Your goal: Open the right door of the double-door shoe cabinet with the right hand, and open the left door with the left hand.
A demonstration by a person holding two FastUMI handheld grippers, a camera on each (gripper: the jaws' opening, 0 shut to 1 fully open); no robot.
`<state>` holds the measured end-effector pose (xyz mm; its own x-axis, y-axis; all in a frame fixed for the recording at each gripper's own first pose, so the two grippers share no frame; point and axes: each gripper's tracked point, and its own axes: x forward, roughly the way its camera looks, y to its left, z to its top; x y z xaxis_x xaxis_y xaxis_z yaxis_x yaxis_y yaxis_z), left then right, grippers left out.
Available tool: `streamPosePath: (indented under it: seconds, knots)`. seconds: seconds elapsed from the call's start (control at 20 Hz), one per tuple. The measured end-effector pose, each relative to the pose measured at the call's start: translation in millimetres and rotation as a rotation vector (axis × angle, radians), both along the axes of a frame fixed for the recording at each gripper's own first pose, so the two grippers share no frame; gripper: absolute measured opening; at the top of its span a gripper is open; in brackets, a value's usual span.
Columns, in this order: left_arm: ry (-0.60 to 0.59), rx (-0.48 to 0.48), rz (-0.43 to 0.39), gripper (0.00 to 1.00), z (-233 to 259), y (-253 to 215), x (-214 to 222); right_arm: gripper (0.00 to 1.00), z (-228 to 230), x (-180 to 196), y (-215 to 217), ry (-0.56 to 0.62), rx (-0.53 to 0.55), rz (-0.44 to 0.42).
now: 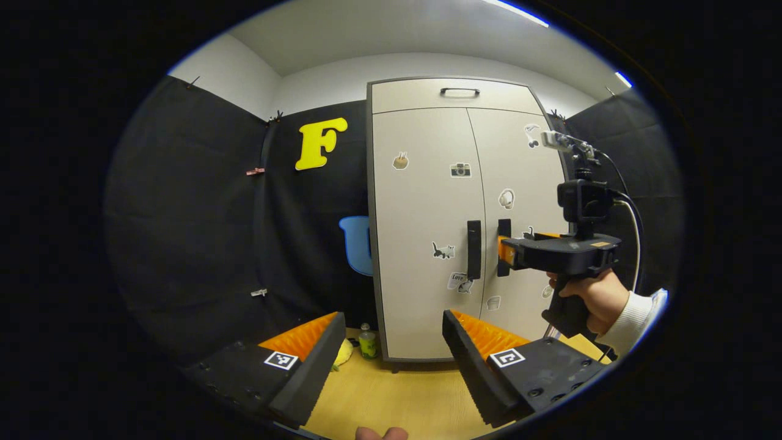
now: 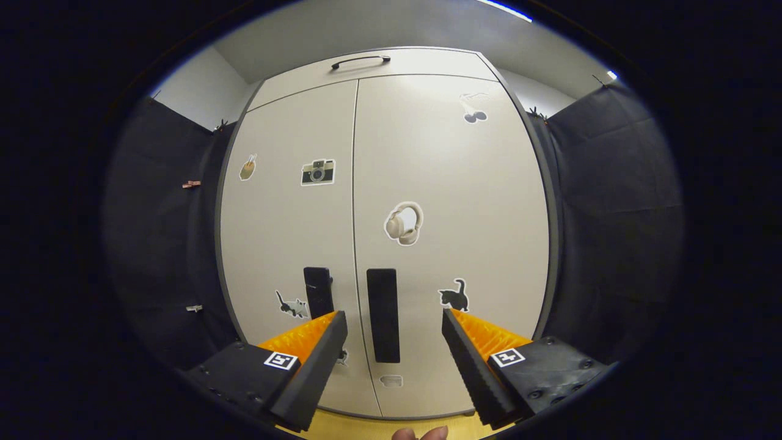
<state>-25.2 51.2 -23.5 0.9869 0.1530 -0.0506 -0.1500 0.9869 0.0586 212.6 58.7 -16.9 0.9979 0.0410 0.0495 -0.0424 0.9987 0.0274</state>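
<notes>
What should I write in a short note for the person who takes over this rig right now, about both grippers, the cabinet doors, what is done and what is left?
Right gripper: open, empty, fingers either side of the right door handle, not yet closed on it; the left gripper view shows it right at that handle.
Left gripper: open, empty, held back from the shoe cabinet, aimed roughly at the left door handle.
Doors: left door and right door both shut.
Done: right approach only.
Left: grip the right handle and pull that door open, then bring the left gripper in and open the left door.

Wooden floor (image 1: 391,397) – cabinet (image 1: 421,244), bottle (image 1: 367,341)
</notes>
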Motion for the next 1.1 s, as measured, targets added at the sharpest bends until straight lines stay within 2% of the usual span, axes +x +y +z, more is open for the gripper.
streamPosePath:
  seconds: [0.3, 0.65, 0.9, 0.95, 1.05, 1.1]
  knots:
    - [-0.013, -0.005, -0.058, 0.98, 0, -3, 10, 0.99, -22, 17, 10, 0.030, -0.004, -0.011]
    - [-0.003, -0.031, -0.066, 0.98, -7, 14, 22, 0.98, -42, 55, -2, 0.089, 0.001, -0.078]
    - [0.004, -0.038, -0.081, 0.98, -11, 21, 33, 0.75, -41, 66, 2, 0.105, 0.015, -0.087]
    - [0.007, -0.039, -0.083, 0.98, -12, 21, 34, 0.63, -41, 66, 5, 0.107, 0.005, -0.085]
    - [0.011, -0.046, -0.090, 0.98, -15, 24, 36, 0.51, -41, 65, 10, 0.103, -0.050, -0.091]
    - [0.012, -0.051, -0.095, 0.98, -16, 25, 36, 0.39, -40, 67, 10, 0.092, -0.089, -0.104]
